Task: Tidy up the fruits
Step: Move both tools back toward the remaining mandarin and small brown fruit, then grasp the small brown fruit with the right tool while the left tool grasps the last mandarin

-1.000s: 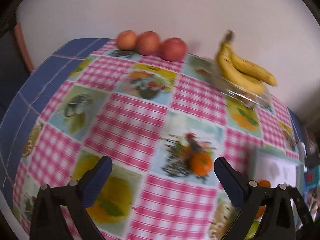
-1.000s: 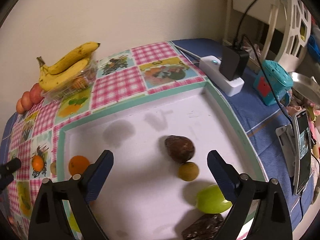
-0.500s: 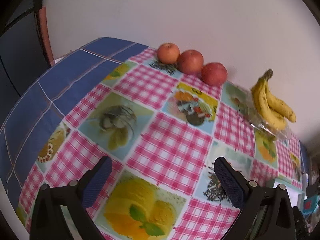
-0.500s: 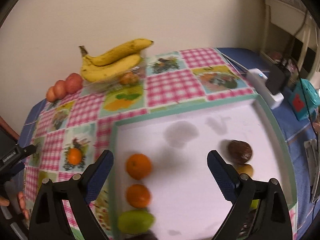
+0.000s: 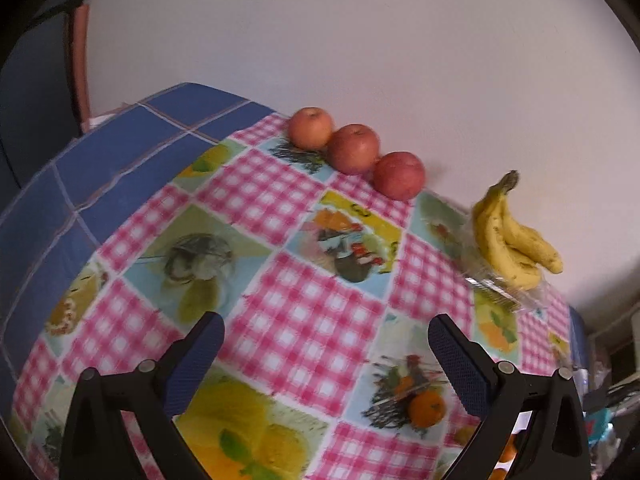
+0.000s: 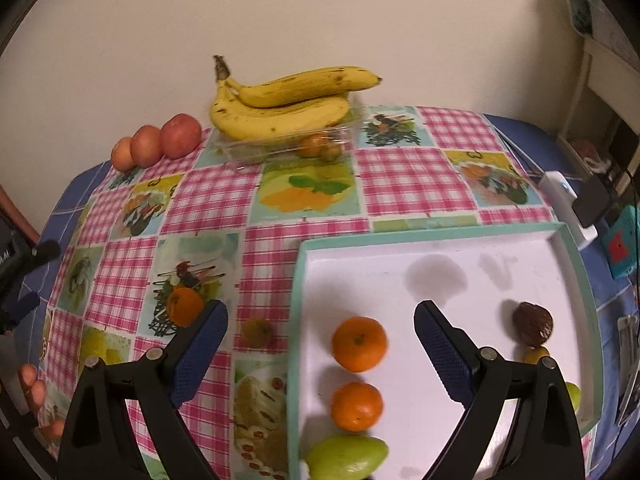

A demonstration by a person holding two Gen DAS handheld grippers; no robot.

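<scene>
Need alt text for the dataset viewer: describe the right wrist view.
An open hand-held gripper hovers over a white tray holding two oranges, a green fruit and a brown fruit. On the checked tablecloth beyond lie another orange, bananas and three apples.

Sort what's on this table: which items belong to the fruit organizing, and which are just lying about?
Job items: three apples, banana bunch, loose orange on the tablecloth, two oranges in the white tray, green fruit, dark brown fruit.

Lying about: power strip with black adapter, teal gadget.
</scene>
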